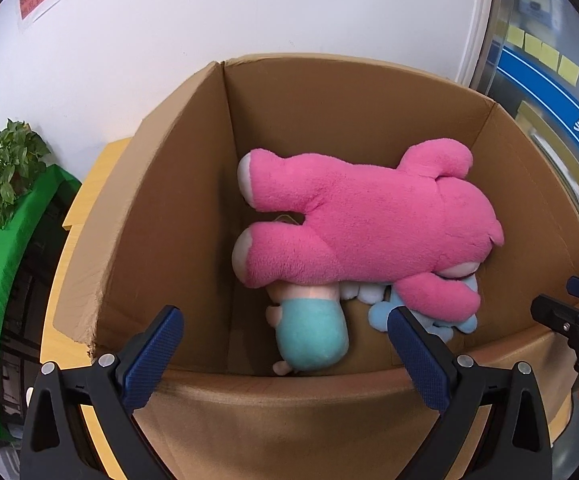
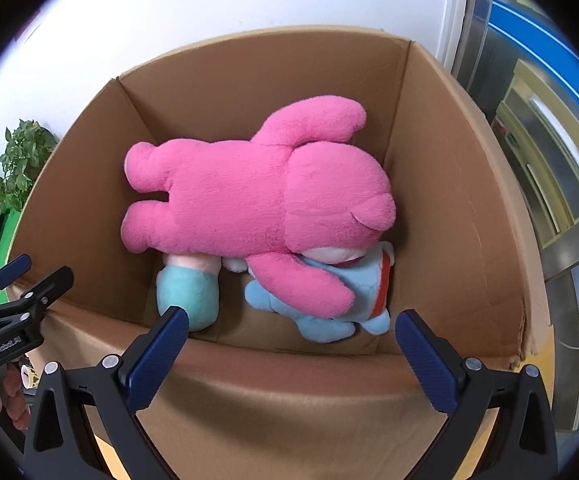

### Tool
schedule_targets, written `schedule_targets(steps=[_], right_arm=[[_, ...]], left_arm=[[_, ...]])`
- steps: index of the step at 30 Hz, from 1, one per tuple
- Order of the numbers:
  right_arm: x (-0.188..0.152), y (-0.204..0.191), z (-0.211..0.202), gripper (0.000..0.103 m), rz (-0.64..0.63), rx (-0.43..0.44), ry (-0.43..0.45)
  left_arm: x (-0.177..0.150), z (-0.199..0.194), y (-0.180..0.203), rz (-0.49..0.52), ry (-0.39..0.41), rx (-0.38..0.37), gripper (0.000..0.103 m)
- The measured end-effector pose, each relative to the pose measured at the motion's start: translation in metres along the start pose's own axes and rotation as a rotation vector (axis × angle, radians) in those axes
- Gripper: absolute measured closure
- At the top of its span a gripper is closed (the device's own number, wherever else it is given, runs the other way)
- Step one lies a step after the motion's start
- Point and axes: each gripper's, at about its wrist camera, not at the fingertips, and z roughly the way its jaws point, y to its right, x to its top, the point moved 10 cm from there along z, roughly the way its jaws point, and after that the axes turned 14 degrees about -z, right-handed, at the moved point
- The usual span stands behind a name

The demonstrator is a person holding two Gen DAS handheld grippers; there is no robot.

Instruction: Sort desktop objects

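Observation:
A large pink plush bear [image 1: 365,220] [image 2: 257,204] lies face down inside an open cardboard box [image 1: 161,208] [image 2: 457,184]. Under it lie a teal and peach plush doll [image 1: 313,332] [image 2: 189,292] and a light blue plush toy [image 1: 441,324] [image 2: 321,320]. My left gripper [image 1: 285,328] is open and empty above the box's near wall. My right gripper [image 2: 291,328] is open and empty above the same wall, to the right of the left one. Each gripper shows at the edge of the other's view, the right one [image 1: 569,312] and the left one [image 2: 29,276].
The box stands on a yellow wooden table [image 1: 89,200]. A potted green plant [image 1: 9,168] [image 2: 13,168] on a green stand is to the left. A white wall is behind the box. A glass door with blue signage [image 1: 549,92] [image 2: 537,120] is to the right.

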Motion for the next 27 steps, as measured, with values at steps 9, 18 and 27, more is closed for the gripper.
schedule_targets(steps=[9,18,27], right_arm=[[0.004,0.037,0.019,0.000,-0.021,-0.051,-0.075],[0.004,0.032,0.033,0.000,-0.124,-0.036,-0.153],[-0.012,0.011,0.026,0.000,-0.096,0.015,-0.210]], left_arm=[[-0.015,-0.006,0.002,-0.039,-0.084,-0.006,0.001],[-0.050,-0.016,0.008,-0.124,-0.185,-0.053,0.000],[-0.065,-0.024,-0.020,-0.102,-0.220,0.015,0.001]])
